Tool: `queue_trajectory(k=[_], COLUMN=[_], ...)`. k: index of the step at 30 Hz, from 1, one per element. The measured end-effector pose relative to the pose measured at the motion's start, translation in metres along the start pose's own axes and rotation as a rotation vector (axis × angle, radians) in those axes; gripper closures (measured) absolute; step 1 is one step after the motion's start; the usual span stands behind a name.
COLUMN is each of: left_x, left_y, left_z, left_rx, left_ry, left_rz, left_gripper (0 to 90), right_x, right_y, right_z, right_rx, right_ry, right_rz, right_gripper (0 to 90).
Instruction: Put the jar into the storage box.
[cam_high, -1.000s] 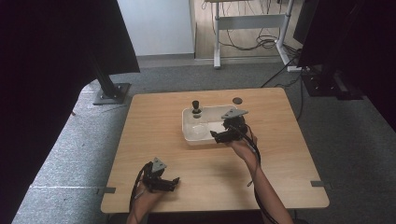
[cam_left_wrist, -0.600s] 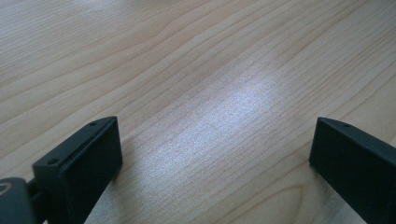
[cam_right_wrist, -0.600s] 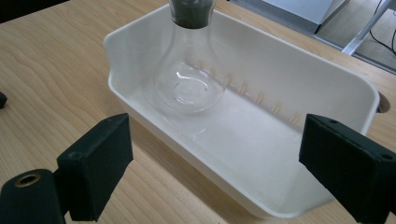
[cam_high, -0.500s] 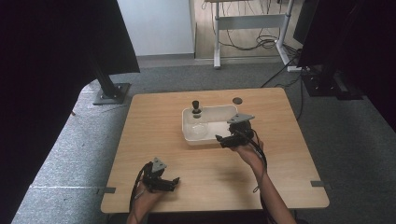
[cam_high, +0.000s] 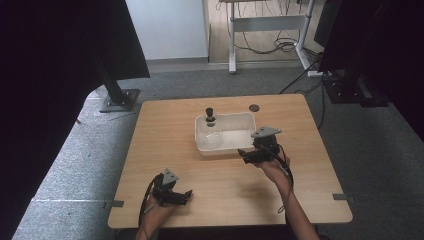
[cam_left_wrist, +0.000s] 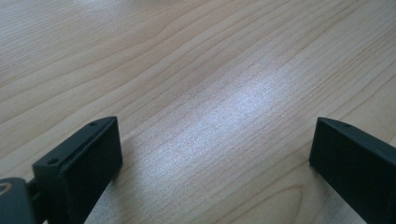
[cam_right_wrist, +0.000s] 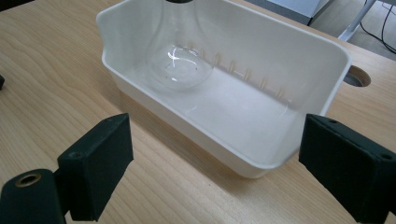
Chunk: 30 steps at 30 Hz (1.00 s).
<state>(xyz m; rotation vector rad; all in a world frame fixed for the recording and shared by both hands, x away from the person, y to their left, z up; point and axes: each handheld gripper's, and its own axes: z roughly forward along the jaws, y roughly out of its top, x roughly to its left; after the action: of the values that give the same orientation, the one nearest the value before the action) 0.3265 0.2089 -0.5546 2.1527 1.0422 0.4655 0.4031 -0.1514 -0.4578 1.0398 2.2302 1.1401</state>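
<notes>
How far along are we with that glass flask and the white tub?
Done: the glass flask stands inside the white tub, near its left end. In hand: nothing; the right tongs sit open just outside the tub's near wall, and the left tongs rest open over bare table. Left: probably just parking the right hand.

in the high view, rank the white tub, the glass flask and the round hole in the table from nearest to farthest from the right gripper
1. White tub: its near rim lies just ahead of the right gripper.
2. Glass flask: inside the tub, at its left end.
3. Round hole: in the tabletop beyond the tub's far right corner.
</notes>
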Motion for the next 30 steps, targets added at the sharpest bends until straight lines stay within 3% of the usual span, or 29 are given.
queue_trajectory(k=[30], left_x=[0.0], left_y=[0.0], left_z=[0.0], left_rx=[-0.001], left_ry=[0.002], left_rz=[-0.003], left_gripper=[2.1], right_x=[-0.005], right_y=[-0.048], right_z=[-0.028], right_rx=[0.026], right_ry=[-0.045], right_rz=[0.038], right_gripper=[9.5])
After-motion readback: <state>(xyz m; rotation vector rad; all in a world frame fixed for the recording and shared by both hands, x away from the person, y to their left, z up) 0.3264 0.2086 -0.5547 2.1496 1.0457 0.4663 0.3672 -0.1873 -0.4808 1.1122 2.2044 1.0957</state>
